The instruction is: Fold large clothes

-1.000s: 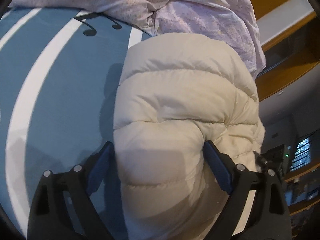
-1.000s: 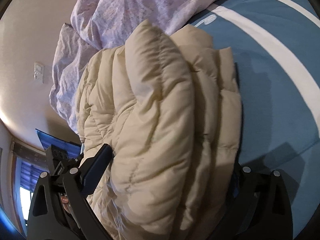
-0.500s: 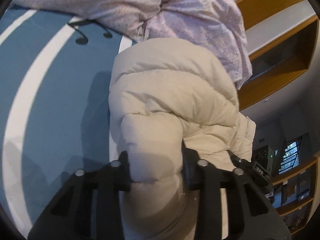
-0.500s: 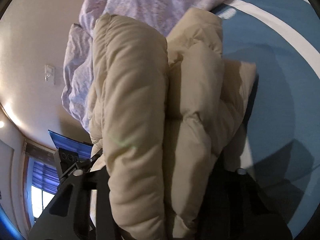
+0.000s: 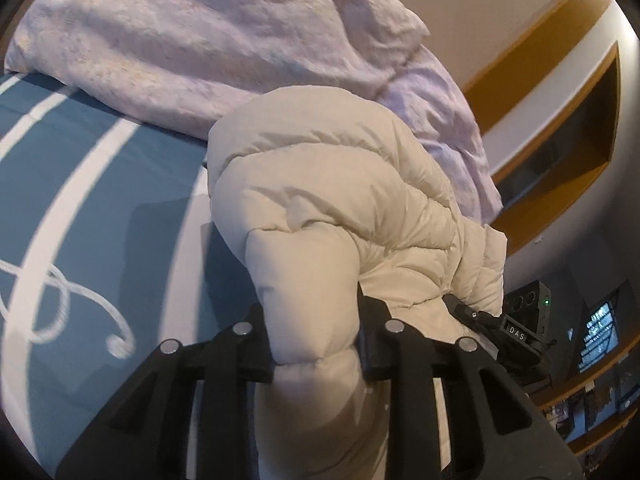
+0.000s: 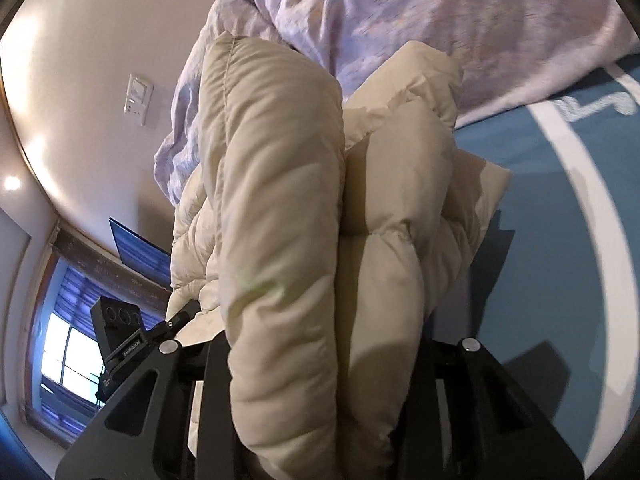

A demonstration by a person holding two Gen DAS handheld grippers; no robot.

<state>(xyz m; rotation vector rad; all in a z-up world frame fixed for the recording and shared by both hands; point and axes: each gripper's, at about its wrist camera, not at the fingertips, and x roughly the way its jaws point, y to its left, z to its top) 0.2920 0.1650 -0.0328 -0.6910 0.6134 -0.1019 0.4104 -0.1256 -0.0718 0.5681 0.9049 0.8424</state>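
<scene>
A rumpled lilac duvet (image 5: 248,52) is lying heaped behind the cream puffer jacket (image 5: 332,208), which is bunching up off the teal white-striped bedsheet (image 5: 80,184). A wooden wall shelf (image 5: 560,128) and a light switch (image 6: 138,100) are showing beyond. The left gripper (image 5: 316,344) is pinching a padded fold, jaws drawn close on it. The right gripper (image 6: 320,360) is squeezing several thick layers; its fingertips are buried in fabric, hard to make out.
</scene>
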